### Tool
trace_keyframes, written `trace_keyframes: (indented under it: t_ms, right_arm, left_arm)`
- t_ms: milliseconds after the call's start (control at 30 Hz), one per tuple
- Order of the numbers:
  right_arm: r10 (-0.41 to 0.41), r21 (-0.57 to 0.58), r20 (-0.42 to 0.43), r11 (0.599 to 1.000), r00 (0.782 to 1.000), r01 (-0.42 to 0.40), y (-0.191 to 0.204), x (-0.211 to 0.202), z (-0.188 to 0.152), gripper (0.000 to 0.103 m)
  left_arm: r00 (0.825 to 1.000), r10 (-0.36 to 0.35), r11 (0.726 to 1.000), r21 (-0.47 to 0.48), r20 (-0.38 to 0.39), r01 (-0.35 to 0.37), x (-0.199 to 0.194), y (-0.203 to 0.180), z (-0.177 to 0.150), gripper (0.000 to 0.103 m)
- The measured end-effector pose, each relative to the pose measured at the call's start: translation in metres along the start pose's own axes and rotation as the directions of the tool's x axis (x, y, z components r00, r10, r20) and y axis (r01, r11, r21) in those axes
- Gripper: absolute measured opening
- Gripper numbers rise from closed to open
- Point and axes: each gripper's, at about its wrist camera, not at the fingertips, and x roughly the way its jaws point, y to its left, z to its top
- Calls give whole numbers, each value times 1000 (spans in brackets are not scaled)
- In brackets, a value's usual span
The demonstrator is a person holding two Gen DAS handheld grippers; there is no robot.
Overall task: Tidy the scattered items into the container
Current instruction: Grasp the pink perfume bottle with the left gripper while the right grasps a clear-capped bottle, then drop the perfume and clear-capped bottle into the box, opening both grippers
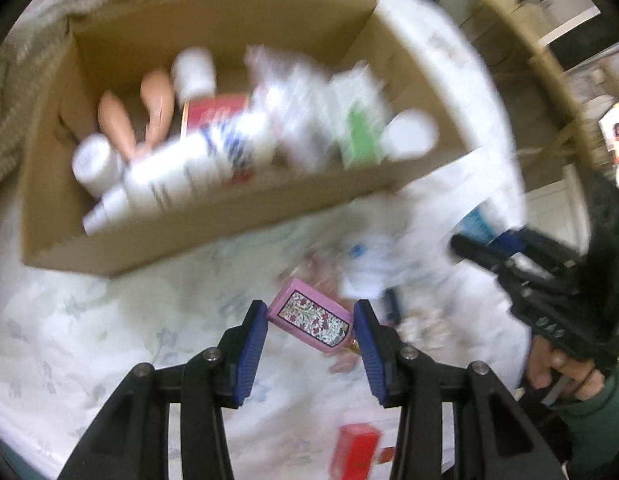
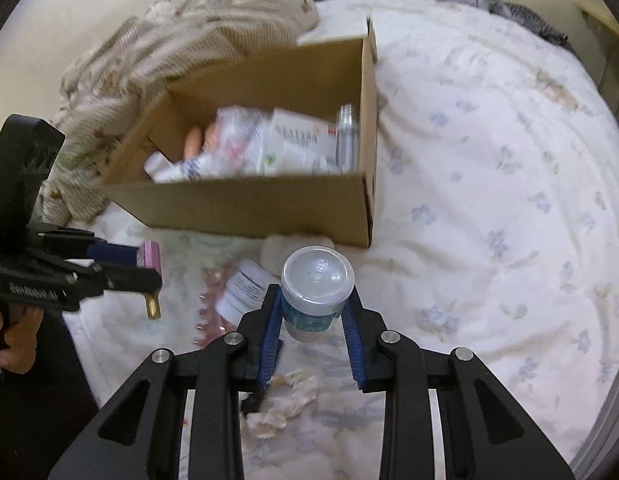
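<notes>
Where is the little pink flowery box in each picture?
Left wrist view: the pink flowery box sits low in the middle, pinched between the left gripper's blue pads.
Right wrist view: only its pink end peeks out at the left edge, in that same gripper, with a gold cap below.
Shared landmark: the cardboard box full of bottles, on the flowered bedsheet.
</notes>
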Motion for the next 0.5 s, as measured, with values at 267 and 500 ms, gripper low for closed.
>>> trace_keyframes:
  t_ms: [267,500]
  right_arm:
    - [51,6,98,999,994,-52,18,-39,26,32]
    - [82,-9,103,997,991,-81,48,-8,71,32]
  left_arm:
    - [932,-189,958,-152,308,245,-57,43,16,45]
    - [925,-98,923,-315,368,223,-57,81,25,45]
